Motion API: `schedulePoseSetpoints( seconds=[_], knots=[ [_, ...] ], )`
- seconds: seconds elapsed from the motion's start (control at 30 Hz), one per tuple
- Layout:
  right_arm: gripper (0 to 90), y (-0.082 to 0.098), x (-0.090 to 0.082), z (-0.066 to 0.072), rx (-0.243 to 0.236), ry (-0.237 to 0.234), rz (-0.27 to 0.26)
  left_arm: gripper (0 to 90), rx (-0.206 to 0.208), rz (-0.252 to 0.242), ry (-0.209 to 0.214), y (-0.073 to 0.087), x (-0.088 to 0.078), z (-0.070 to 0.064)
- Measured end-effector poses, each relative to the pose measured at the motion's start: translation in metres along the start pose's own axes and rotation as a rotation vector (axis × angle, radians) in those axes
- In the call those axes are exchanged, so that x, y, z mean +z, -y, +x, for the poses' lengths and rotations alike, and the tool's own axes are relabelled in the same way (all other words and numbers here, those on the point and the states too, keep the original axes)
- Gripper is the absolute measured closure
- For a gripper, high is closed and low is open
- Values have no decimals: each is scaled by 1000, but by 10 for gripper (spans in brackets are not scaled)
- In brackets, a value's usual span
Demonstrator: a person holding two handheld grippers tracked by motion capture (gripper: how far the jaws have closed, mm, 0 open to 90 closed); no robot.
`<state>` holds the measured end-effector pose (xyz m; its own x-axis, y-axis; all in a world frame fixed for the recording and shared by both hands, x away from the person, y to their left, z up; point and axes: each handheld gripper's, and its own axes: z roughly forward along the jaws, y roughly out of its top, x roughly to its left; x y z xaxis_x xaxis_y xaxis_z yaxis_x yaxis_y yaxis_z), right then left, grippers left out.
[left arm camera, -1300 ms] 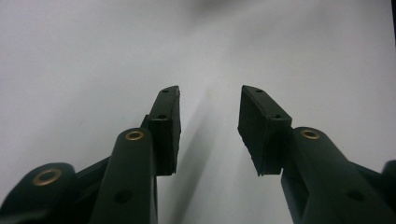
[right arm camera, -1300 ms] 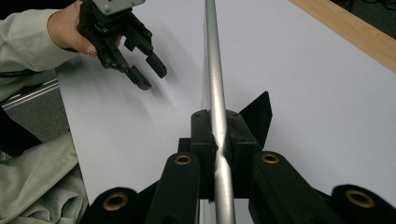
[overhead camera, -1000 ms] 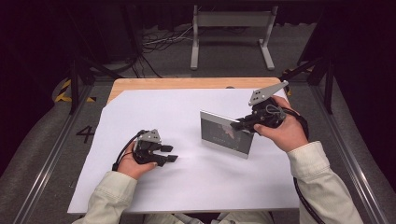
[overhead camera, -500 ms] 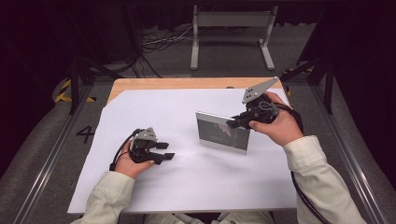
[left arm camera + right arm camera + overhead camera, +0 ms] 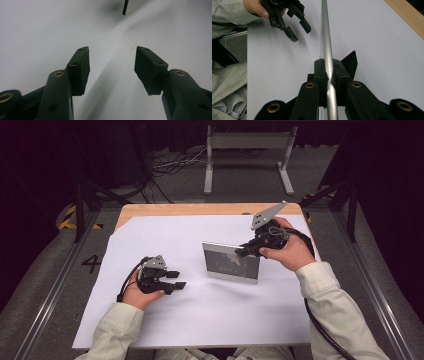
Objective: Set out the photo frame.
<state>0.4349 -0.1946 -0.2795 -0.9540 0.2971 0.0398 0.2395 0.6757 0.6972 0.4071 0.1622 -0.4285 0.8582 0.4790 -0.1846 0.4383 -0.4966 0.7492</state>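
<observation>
Right hand-held gripper (image 5: 246,251) pinching the thin grey metal-edged rectangular panel (image 5: 231,262) by one top corner, standing on edge mid-counter (image 5: 165,235); risking pivoting or toppling flat; left hand-held gripper (image 5: 176,280) gaping empty, too far for catching

My high view looks forward and down on the white sheet (image 5: 200,320). Each gripper camera sits close behind its jaws; the right one shares the left gripper (image 5: 295,28) at eleven o'clock.
</observation>
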Motion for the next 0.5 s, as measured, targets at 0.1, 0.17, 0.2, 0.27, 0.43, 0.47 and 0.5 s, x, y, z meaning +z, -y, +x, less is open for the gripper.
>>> schedulePoseSetpoints(
  seconds=[0.1,0.17,0.2,0.27,0.43,0.47,0.5],
  knots=[
    [840,1,4,-3,0,-8,-2,467,-3,5,2,0,1,0],
    [841,1,6,-4,-1,-17,-5,467,-2,6,2,0,1,0],
    [841,1,6,-4,-1,-17,-5,467,-2,6,3,0,1,0],
    [840,0,10,-5,-5,-34,-3,467,-3,5,4,0,1,0],
    [841,-1,16,-5,-17,-48,7,467,-6,5,5,0,1,0],
    [840,-1,17,-5,-19,-51,10,467,-6,5,5,0,1,0],
    [840,-1,19,-5,-23,-56,14,467,-6,5,6,0,1,0]
  ],
)
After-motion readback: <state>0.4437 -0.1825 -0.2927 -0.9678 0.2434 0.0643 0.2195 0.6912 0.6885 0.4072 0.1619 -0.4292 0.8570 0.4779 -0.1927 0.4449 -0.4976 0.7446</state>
